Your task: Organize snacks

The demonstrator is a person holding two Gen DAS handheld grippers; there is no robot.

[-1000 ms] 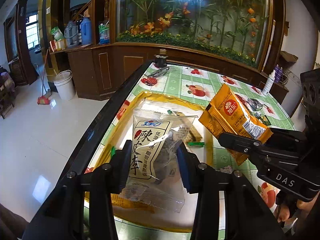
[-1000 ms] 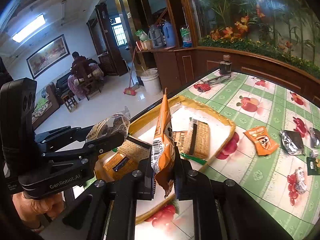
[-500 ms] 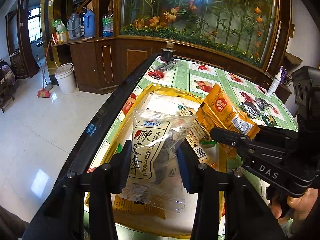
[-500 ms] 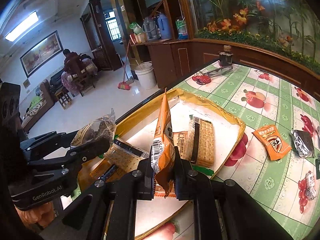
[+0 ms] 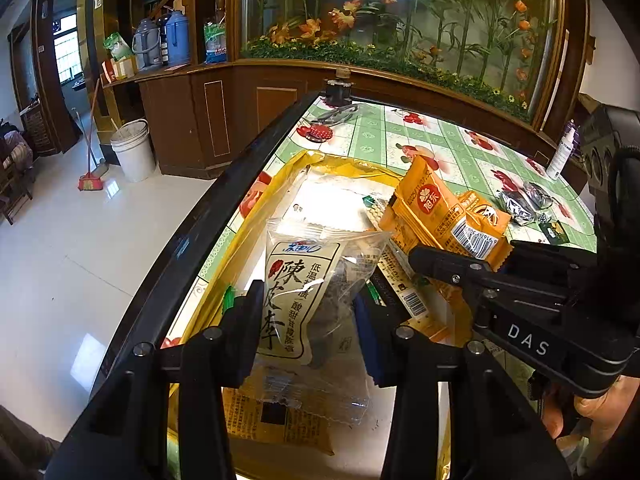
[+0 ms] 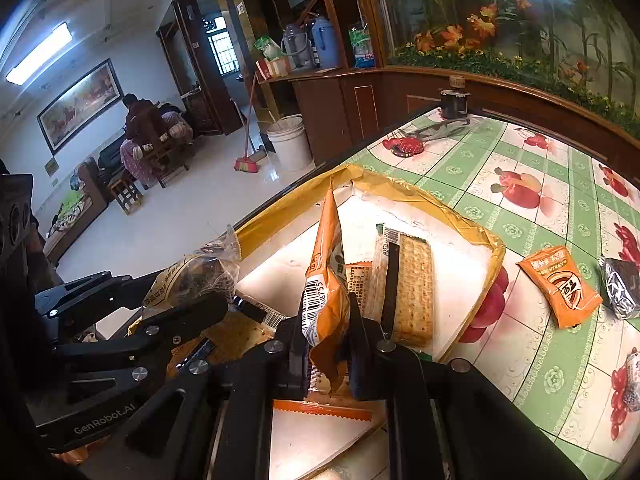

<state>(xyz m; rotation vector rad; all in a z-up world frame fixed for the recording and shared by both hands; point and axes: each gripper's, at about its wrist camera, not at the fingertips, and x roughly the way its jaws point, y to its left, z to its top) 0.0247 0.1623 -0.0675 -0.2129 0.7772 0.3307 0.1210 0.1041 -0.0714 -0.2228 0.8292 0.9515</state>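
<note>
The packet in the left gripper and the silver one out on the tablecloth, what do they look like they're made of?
The packet in the left gripper looks like thin clear plastic film with a printed cream label: dark contents show through and the crimped top edge glints. The silver packet appears to be metallised foil or foil-look film: crinkled, mirror-bright, with sharp highlights. Which of those two it is cannot be told from here.

Table (image 6: 532, 216) under a green fruit-print cloth, dark edge on the left.
A yellow-rimmed tray (image 6: 476, 236) sits near that edge; right of it, an orange snack packet (image 6: 560, 286) lies flat, a silver-wrapped one (image 6: 622, 284) just beside. Far end: a red-patterned disc (image 6: 406, 146), a metal utensil (image 6: 436, 131) and a small dark jar (image 6: 454, 100).
</note>
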